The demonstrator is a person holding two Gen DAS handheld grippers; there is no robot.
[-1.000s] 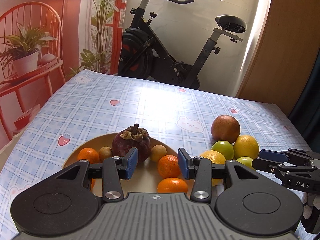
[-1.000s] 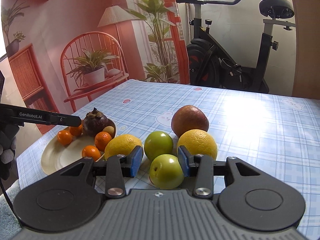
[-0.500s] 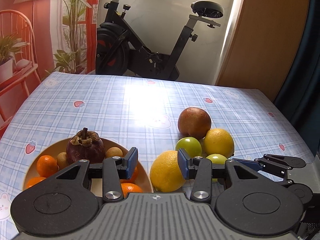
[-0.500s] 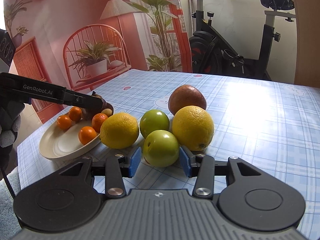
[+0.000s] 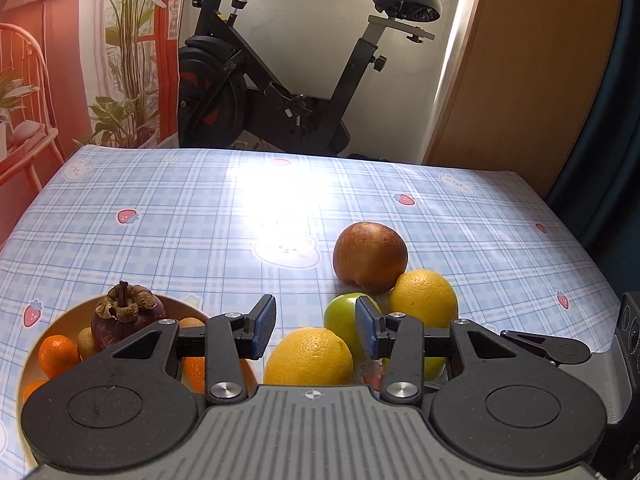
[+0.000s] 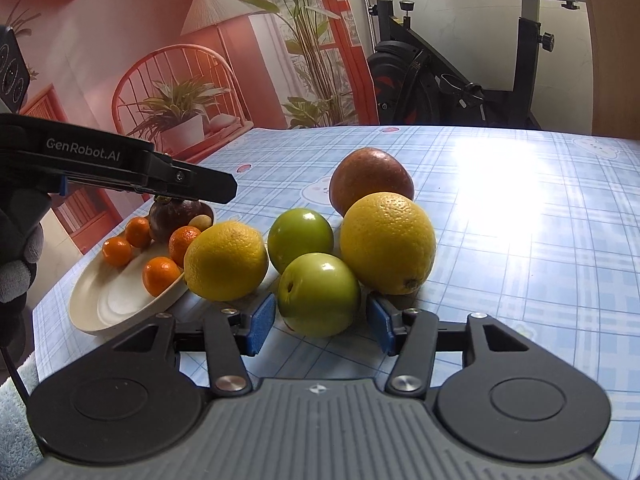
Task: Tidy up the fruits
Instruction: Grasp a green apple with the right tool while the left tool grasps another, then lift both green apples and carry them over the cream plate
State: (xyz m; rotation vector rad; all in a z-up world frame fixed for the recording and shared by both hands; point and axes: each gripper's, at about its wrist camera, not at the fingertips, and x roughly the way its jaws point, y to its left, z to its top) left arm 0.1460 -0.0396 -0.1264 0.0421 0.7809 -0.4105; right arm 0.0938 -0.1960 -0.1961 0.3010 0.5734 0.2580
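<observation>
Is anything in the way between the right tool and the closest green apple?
Nothing visible. The right tool is opening, and the closest green apple sits just ahead between its fingers, untouched. The lemons flank it only.

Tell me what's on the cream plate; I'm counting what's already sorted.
On the plate: a mangosteen, four mandarins and a small tan fruit. The left hand-held gripper covers the mangosteen's top, so more may hide behind.

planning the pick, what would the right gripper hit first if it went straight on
Most likely the near green apple, which sits between the opening jaws of the right gripper, untouched by the pads as far as I can see.
</observation>
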